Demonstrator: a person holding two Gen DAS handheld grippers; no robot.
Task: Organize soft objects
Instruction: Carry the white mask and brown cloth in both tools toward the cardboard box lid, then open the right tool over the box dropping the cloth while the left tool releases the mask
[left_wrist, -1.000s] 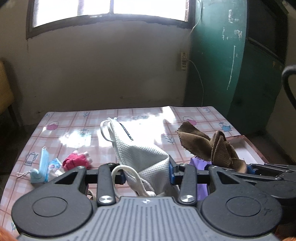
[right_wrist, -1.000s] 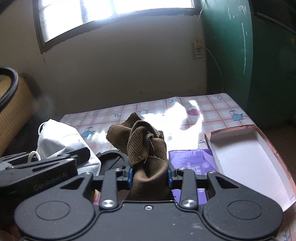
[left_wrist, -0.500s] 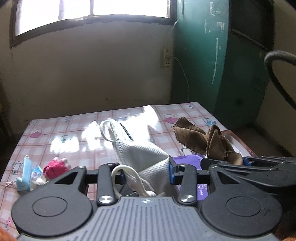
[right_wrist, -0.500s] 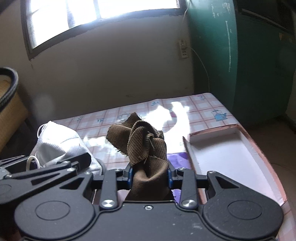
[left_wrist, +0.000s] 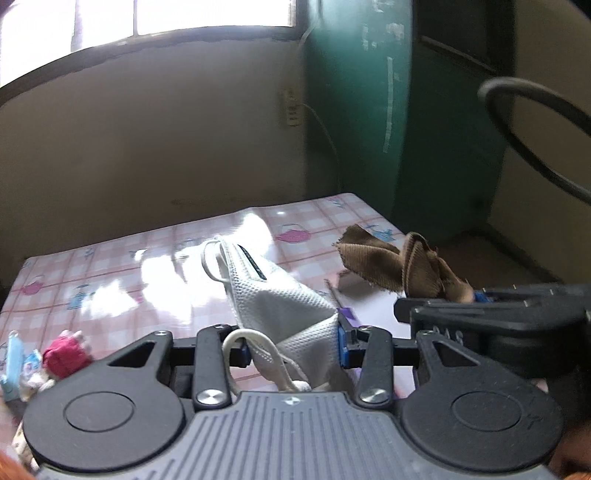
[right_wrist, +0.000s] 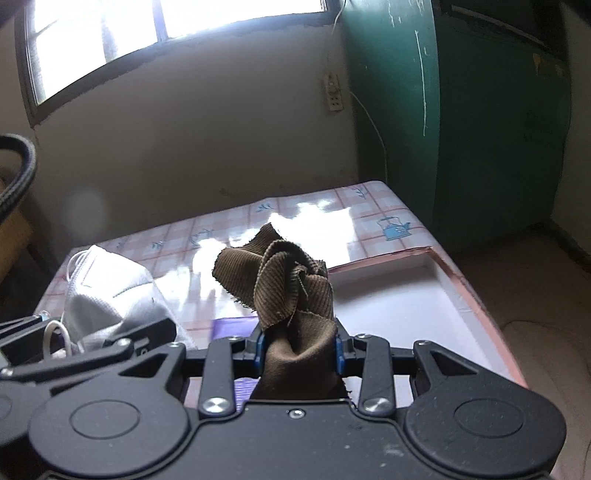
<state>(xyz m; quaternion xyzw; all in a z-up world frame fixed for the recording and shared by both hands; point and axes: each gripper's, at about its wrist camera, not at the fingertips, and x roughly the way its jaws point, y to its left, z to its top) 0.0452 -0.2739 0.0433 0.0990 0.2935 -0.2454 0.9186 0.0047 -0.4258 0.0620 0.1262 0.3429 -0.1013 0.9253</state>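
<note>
My left gripper is shut on a white face mask, which sticks up between its blue pads with an ear loop hanging over the left finger. My right gripper is shut on a bunched brown corduroy cloth; that cloth also shows at the right of the left wrist view, above the right gripper's black body. The mask appears at the left of the right wrist view. An open white box with a pink rim lies on the table just ahead and right of the right gripper.
A pink checked tablecloth covers the table. At its left edge lie a red and pink soft item and a blue mask. A purple packet lies beside the box. A green cabinet stands behind the table's right corner.
Both grippers have moved to the right over the table with their loads. The white box now lies nearer and more central ahead of the right gripper; the small items have slid toward the left edge.
</note>
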